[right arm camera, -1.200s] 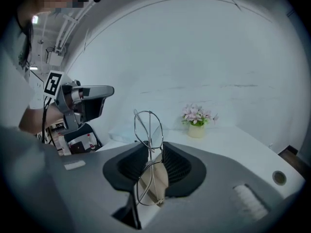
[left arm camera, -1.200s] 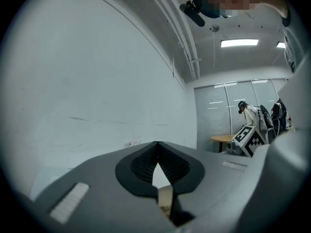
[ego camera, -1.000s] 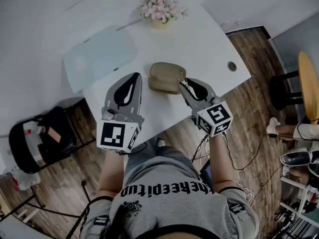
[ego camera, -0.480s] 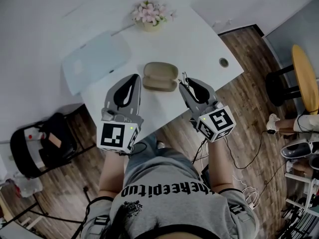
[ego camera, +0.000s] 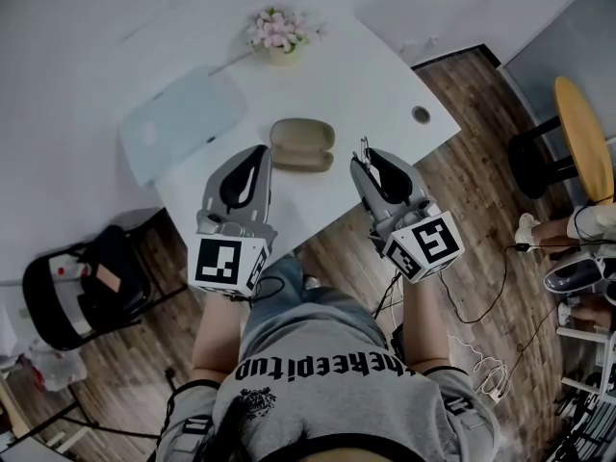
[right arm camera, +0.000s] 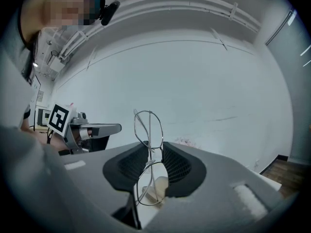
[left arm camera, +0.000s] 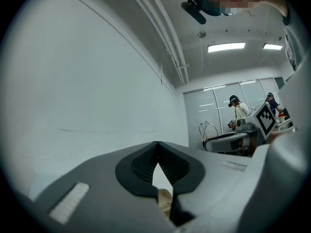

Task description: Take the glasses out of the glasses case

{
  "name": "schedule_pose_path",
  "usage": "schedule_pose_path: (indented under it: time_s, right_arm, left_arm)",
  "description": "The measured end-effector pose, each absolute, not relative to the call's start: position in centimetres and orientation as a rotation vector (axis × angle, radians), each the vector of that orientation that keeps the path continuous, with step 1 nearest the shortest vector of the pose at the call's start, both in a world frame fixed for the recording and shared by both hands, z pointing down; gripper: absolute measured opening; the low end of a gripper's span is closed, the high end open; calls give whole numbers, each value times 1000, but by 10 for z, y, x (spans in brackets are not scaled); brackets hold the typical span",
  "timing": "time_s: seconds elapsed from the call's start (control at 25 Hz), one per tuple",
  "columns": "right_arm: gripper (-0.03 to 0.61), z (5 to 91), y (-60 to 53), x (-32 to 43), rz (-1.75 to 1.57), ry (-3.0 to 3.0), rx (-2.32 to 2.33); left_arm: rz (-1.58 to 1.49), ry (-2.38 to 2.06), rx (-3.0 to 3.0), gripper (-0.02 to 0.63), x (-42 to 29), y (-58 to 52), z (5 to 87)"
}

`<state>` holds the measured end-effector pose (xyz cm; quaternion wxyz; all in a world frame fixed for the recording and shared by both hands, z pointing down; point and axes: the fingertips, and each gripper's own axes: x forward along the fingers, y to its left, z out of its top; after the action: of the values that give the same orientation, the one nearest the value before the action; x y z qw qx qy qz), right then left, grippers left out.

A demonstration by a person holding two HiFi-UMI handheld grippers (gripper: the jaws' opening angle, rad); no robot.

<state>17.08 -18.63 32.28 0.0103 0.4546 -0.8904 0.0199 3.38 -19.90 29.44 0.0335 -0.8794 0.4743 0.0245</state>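
Right tongs (right arm camera: pixel 155 149) pinch the wire glasses (right arm camera: pixel 148 125) at one thin spot, so they may swivel or slip onto the tabletop (ego camera: pixel 371 85); left tongs (left arm camera: pixel 158 144) are closed, empty.

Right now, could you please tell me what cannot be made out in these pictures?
Inside of the glasses case: head view, too small and dim.
Glasses in the head view: too thin to trace at the right gripper's jaws.
Distant people: left gripper view, too small to tell what they do.
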Motion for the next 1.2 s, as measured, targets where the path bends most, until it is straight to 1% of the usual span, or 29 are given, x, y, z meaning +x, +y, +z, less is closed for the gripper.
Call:
schedule_pose_path:
  time_s: [0.68, 1.2]
  right_arm:
    - [97, 290, -141, 192, -33, -2801, 1537]
    - [97, 283, -128, 189, -64, -2816, 1533]
  left_arm:
    - [96, 1411, -2698, 20, 50, -163, 284]
    - [100, 1398, -2691, 20, 50, -151, 281]
